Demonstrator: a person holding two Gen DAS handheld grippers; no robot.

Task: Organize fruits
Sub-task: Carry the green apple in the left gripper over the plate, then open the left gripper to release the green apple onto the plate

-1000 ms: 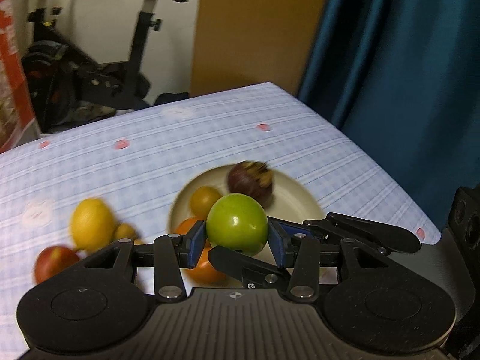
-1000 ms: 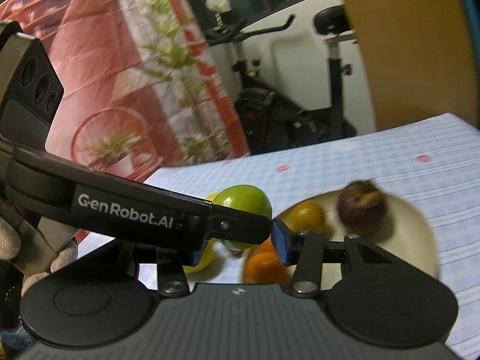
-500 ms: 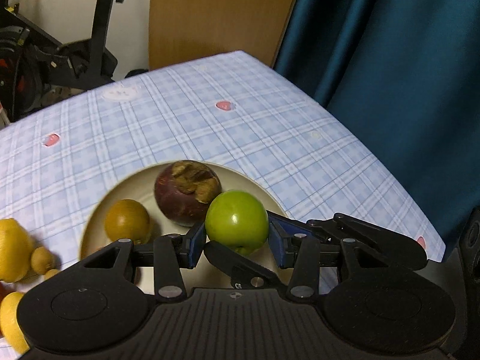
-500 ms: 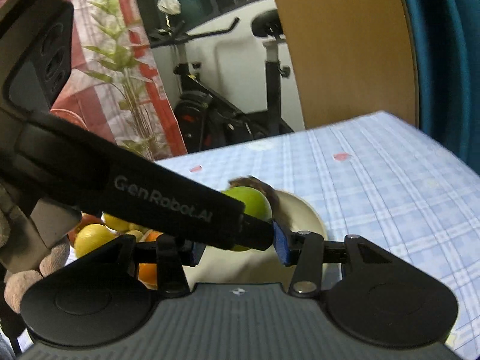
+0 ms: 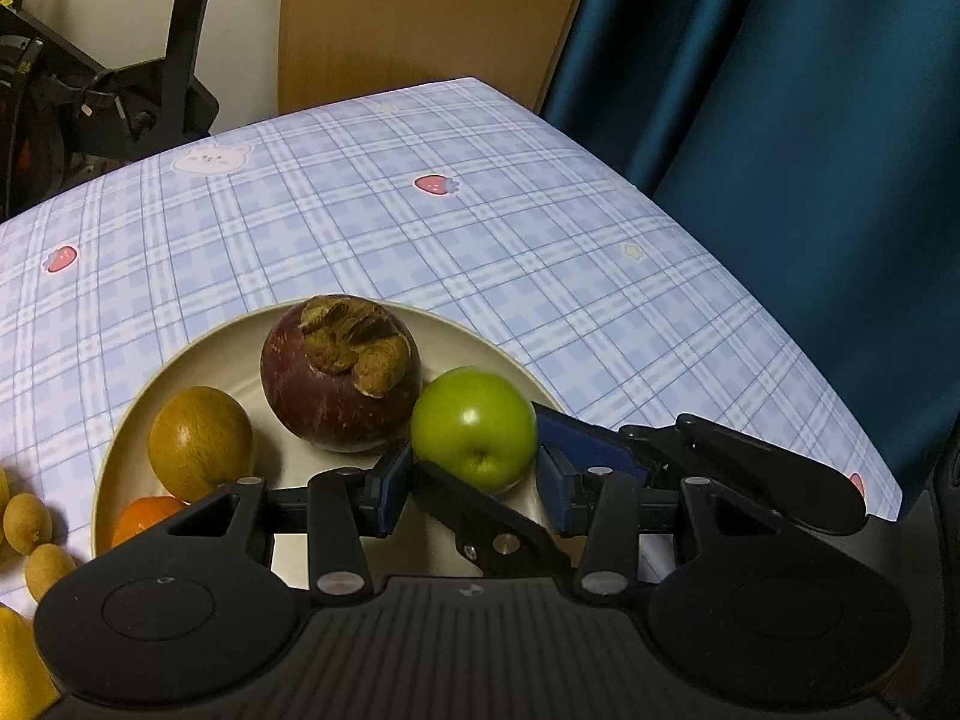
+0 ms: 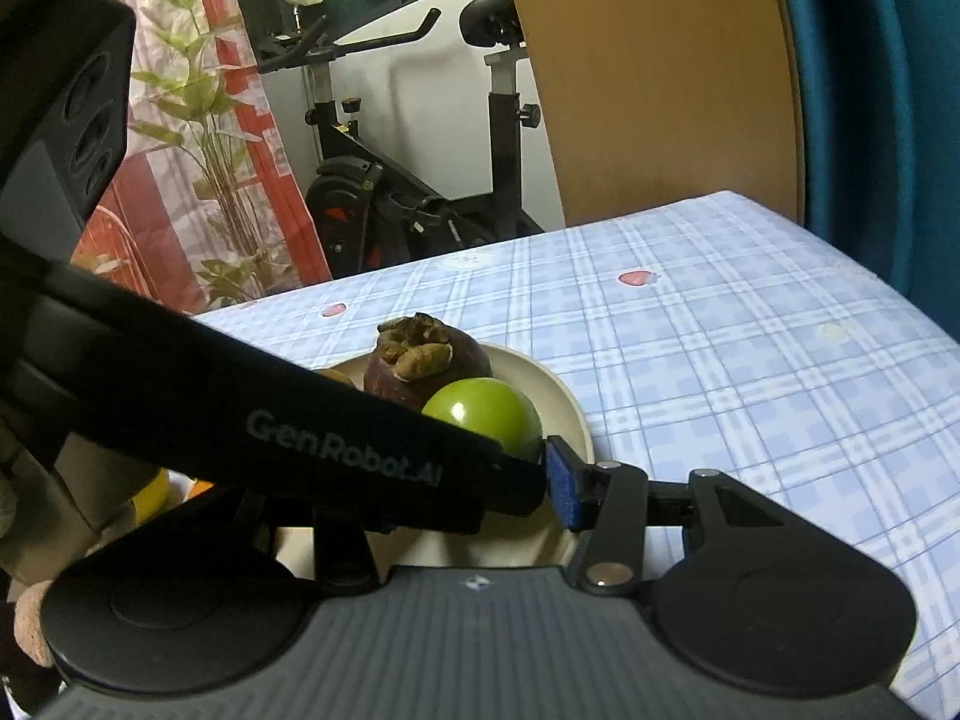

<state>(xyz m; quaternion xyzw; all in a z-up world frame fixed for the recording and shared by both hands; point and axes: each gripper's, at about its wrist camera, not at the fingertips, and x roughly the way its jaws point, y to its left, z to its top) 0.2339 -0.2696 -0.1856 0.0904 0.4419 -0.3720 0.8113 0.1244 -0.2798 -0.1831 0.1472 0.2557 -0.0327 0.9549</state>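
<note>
A green apple sits between the blue pads of my left gripper, low over the right side of the cream plate. The jaws stand slightly wider than the apple, with a small gap at each pad. On the plate lie a dark purple mangosteen, a brown round fruit and an orange. In the right wrist view the left gripper's arm crosses in front and hides my right gripper's left finger; the apple, mangosteen and plate show behind it. Only the right blue pad shows.
Small tan fruits and a yellow fruit lie on the blue checked tablecloth left of the plate. The table's right edge meets a teal curtain. An exercise bike stands behind the table.
My left gripper carried the green apple right and down onto the plate beside the mangosteen. Its jaws have widened slightly around the apple. The right gripper followed alongside.
</note>
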